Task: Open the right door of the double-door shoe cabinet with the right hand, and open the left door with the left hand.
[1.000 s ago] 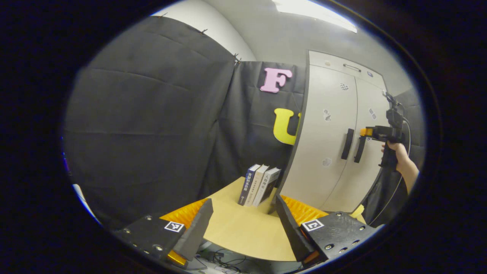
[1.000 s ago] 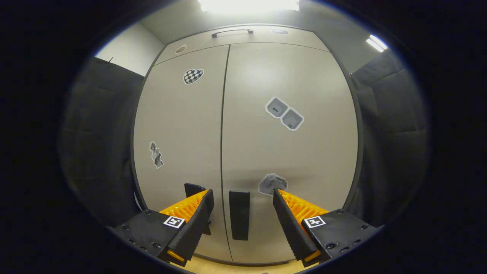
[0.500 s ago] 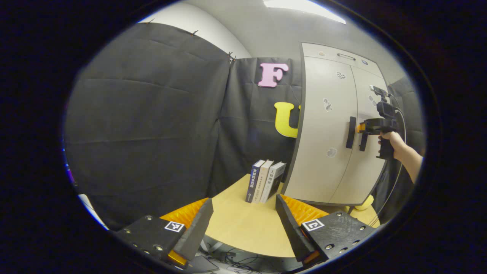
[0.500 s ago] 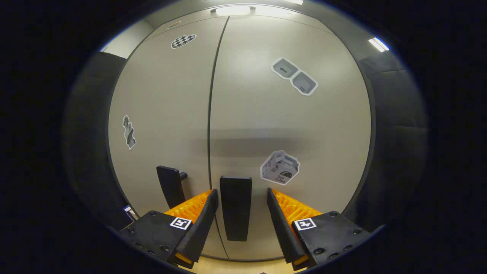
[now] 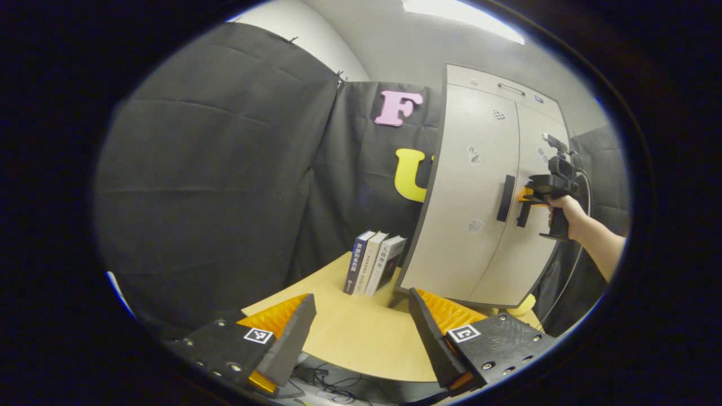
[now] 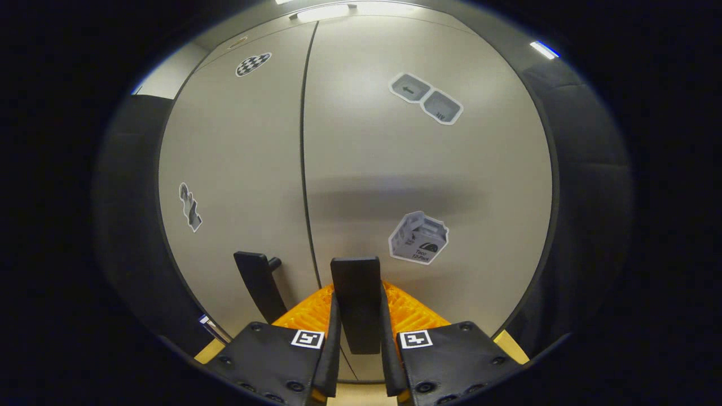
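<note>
Black right door handle (image 6: 355,299) | clamped between right gripper (image 6: 358,332) fingers (image 6: 331,338)

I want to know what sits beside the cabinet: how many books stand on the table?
3. The books stand upright in a row on the table, next to the cabinet's left side: a dark-spined one at left, a pale one in the middle, a dark one nearest the cabinet. None seems hidden.

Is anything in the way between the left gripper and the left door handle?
Nothing visible blocks it. The left hand-held gripper is open over the table, and the left door handle is bare.
</note>
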`<state>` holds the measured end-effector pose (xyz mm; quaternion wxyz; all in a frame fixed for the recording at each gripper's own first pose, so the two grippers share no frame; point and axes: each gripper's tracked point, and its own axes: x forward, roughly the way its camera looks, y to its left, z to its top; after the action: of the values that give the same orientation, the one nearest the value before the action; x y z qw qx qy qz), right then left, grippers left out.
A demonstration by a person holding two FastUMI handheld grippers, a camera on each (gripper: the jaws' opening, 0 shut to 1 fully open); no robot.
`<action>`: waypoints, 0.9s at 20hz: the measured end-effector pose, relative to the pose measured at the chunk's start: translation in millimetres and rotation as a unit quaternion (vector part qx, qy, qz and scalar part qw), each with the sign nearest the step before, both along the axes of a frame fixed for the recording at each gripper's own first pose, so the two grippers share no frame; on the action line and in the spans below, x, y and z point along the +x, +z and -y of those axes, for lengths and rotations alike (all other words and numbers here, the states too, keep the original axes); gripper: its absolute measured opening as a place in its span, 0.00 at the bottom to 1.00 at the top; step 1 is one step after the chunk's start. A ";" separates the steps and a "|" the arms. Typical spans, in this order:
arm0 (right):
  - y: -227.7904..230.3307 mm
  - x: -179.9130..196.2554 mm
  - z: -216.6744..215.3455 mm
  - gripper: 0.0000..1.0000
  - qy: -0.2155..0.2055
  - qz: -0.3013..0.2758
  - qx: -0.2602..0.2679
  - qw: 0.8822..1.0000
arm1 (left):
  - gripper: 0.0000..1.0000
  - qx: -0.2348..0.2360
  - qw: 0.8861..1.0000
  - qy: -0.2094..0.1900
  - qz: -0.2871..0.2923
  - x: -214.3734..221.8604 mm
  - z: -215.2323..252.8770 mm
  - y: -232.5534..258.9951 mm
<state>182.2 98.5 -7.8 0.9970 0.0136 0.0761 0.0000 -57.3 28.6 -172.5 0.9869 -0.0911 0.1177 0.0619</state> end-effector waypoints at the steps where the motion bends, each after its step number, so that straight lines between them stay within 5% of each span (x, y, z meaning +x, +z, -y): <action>1: -1.6 -0.2 0.1 0.34 0.004 0.001 -0.012 1.000 | 0.95 0.001 1.000 0.004 -0.002 -2.9 -2.5 -2.2; 6: -0.3 -8.1 -2.9 0.07 0.050 0.004 0.019 0.999 | 0.95 -0.003 1.000 0.026 -0.014 -21.5 -11.7 -7.9; 18: 1.7 -25.0 -1.7 0.10 0.098 0.010 0.009 0.995 | 0.95 0.021 1.000 0.000 -0.022 -45.2 25.0 0.9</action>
<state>157.1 100.2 -6.1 0.9928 0.0153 0.0669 0.0986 -102.5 3.6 -171.6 0.9858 -0.0688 0.1383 0.0667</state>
